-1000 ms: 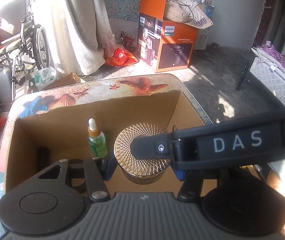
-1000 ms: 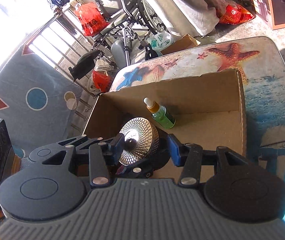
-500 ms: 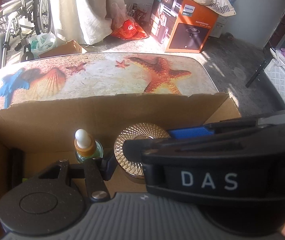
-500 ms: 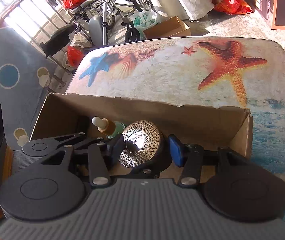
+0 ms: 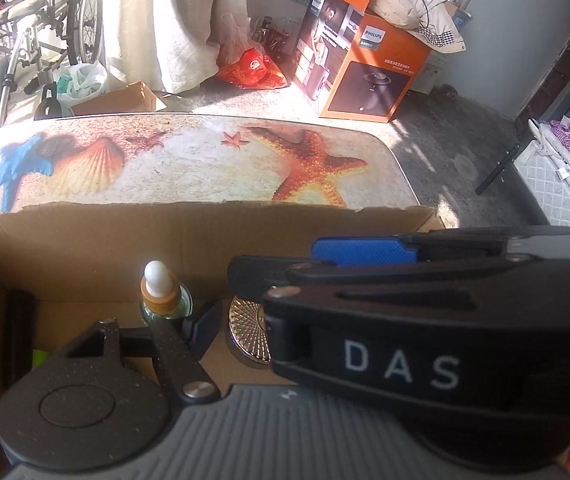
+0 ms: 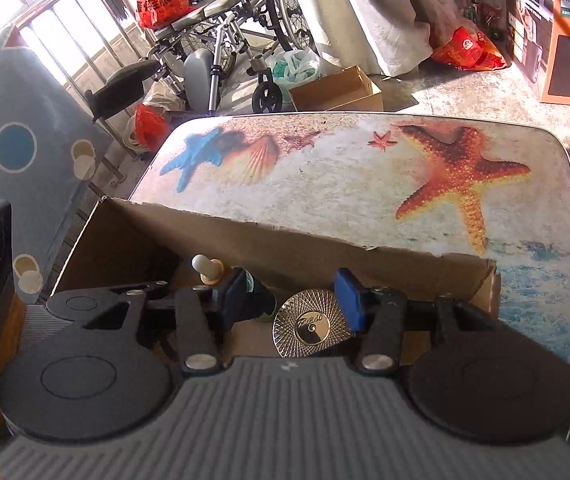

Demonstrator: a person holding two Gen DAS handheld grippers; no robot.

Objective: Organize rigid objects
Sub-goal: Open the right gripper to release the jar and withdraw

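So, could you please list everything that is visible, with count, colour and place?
table: 1, beach print with starfish, under the box
box: 1, brown cardboard, open top, on the table's near part
bottle: 1, green with white dropper, upright in the box
jar: 1, gold patterned lid, in the box, right of the bottle
wheelchair: 1, silver, on the floor beyond the table
small box: 1, brown, on the floor beside the wheelchair
carton: 1, orange, on the floor, far right
left gripper: 1, black, jaws just opened wider, around the jar
right gripper: 1, black with blue pads, open, over the jar
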